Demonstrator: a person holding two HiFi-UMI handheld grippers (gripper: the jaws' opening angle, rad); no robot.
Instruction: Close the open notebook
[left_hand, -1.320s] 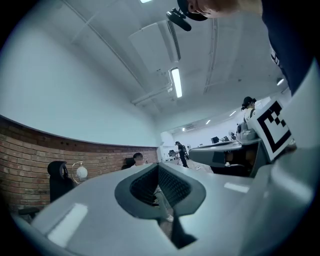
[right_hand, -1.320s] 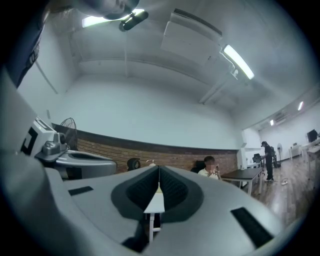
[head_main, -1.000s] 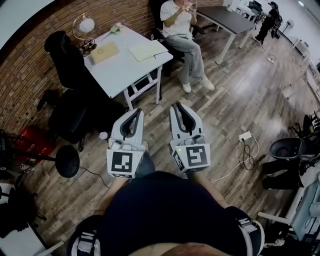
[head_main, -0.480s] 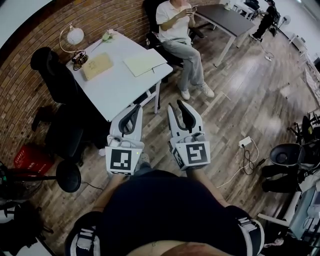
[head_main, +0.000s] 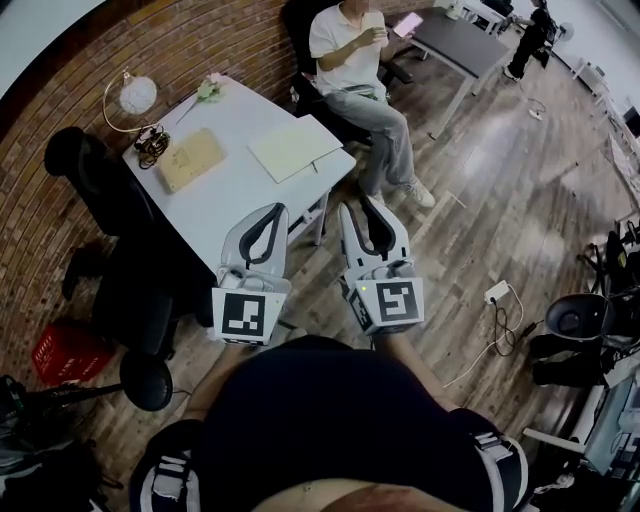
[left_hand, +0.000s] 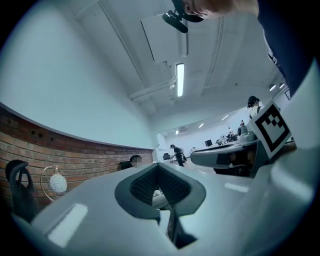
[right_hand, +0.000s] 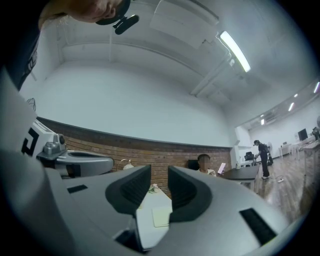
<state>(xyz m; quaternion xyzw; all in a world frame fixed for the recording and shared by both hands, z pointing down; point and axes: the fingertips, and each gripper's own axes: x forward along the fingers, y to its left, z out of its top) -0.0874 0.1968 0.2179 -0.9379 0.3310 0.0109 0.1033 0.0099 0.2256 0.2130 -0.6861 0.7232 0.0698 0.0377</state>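
Right gripper view frames the open notebook (right_hand: 161, 217) beyond its right tongs (right_hand: 159, 176), just opened, spread, empty; left gripper view misses it, left tongs (left_hand: 159, 166) pressed together.

Ahead of you a white table (head_main: 238, 196) stands against a curved red brick wall (head_main: 50, 190), which gives way higher up to plain white wall (right_hand: 130, 100). A globe lamp (head_main: 137, 95) sits at the table's far corner. A black office chair (head_main: 105, 220) is pushed up at its left side, and a red basket (head_main: 65, 352) sits on the floor nearer you. The floor (head_main: 500, 190) is wood plank. A person (head_main: 352, 62) sits beyond the table, beside a dark desk (head_main: 458, 42). To your right a white power strip (head_main: 497, 292) lies on the planks. A long tube light (left_hand: 179, 79) glows on the white ceiling.
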